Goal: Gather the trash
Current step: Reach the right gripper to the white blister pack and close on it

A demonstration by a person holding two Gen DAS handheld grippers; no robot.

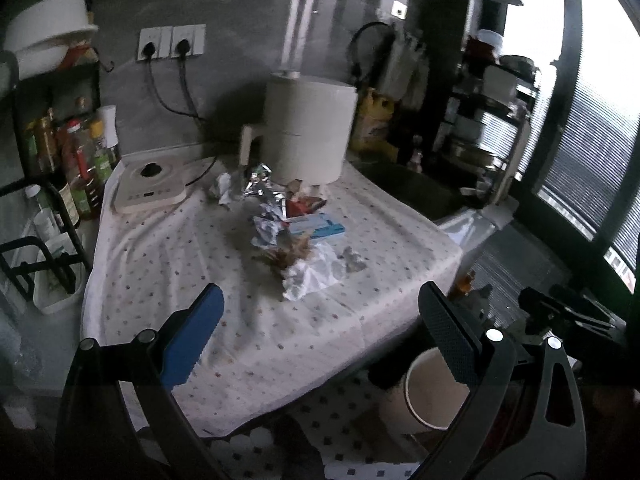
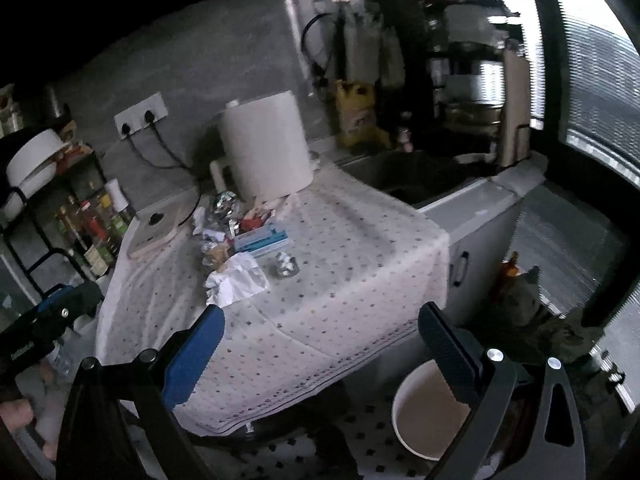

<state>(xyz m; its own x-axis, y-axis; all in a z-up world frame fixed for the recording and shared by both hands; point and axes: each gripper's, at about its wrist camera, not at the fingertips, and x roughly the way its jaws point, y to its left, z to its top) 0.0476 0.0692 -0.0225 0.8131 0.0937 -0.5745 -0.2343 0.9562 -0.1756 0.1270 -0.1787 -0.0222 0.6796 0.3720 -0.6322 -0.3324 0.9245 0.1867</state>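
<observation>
A heap of trash lies mid-table on a dotted white cloth [image 1: 248, 320]: crumpled white tissue [image 1: 312, 274], a small foil ball [image 1: 352, 258], crumpled foil [image 1: 258, 184], a blue-and-white box [image 1: 316, 226], and brown scraps [image 1: 286, 254]. The tissue [image 2: 236, 280], foil ball [image 2: 286, 265] and box [image 2: 262, 239] also show in the right wrist view. A white bin [image 1: 432, 392] stands on the floor at the table's near right corner, also in the right wrist view [image 2: 432, 412]. My left gripper [image 1: 316, 340] is open and empty, short of the heap. My right gripper [image 2: 320, 344] is open and empty above the table's near edge.
A white air fryer [image 1: 308, 132] stands behind the heap, and a flat white appliance [image 1: 150, 188] at the back left. A bottle rack [image 1: 76, 160] stands left of the table. A sink counter [image 2: 460, 196] and shelves stand to the right. The other gripper [image 2: 44, 324] shows at the left.
</observation>
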